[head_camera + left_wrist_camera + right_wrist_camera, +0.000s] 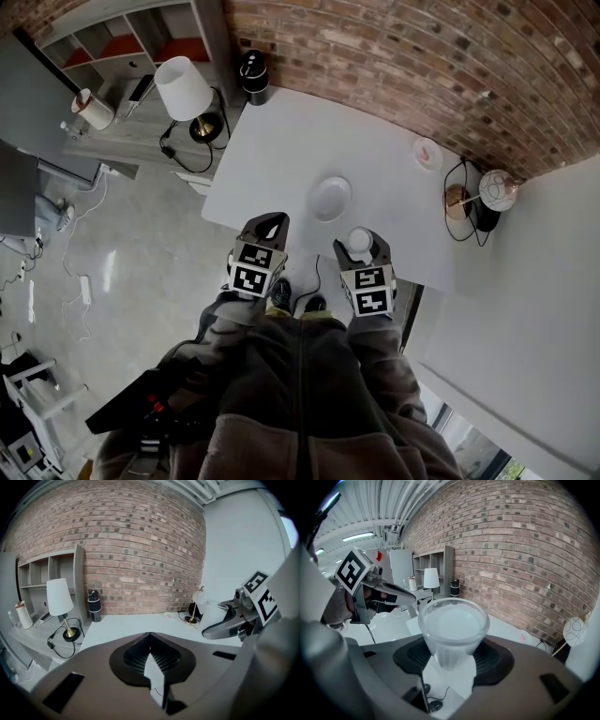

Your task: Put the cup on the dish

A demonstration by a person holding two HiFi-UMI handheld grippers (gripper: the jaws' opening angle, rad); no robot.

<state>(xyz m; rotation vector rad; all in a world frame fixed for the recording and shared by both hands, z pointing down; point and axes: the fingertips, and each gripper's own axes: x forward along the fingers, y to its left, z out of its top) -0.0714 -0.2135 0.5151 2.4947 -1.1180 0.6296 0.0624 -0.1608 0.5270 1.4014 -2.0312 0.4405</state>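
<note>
As right gripper (360, 246) clamps cup (452, 625), dish (330, 198) lies nearby.

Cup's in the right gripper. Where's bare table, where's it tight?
Bare table lies between the dish and the bottle, and between the dish and the pink saucer. The right end is crowded: lamp base, white globe.
</note>
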